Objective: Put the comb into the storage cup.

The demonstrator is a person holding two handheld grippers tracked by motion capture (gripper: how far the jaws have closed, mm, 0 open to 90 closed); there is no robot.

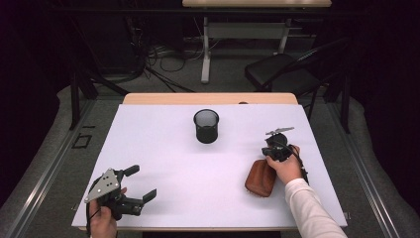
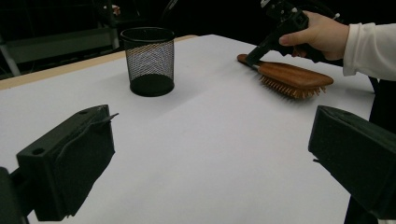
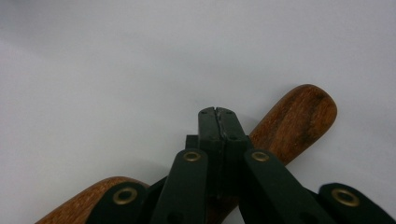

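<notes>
A wooden hairbrush (image 1: 260, 179) lies bristles down at the right of the white table (image 1: 198, 168). In the left gripper view the hairbrush (image 2: 292, 77) has its handle pointing toward the far side. My right gripper (image 1: 271, 156) points down at that handle, jaws shut with nothing between them. In the right gripper view the closed tips of the right gripper (image 3: 216, 112) sit just over the brown handle (image 3: 299, 121); whether they touch it I cannot tell. My left gripper (image 1: 142, 182) rests at the front left, open and holding nothing, and the left gripper (image 2: 210, 149) faces bare table.
A black mesh cup (image 1: 206, 126) stands upright at the middle back of the table; the cup (image 2: 149, 60) looks hollow inside. Beyond the far table edge are a chair (image 1: 282, 69), a desk frame and floor cables.
</notes>
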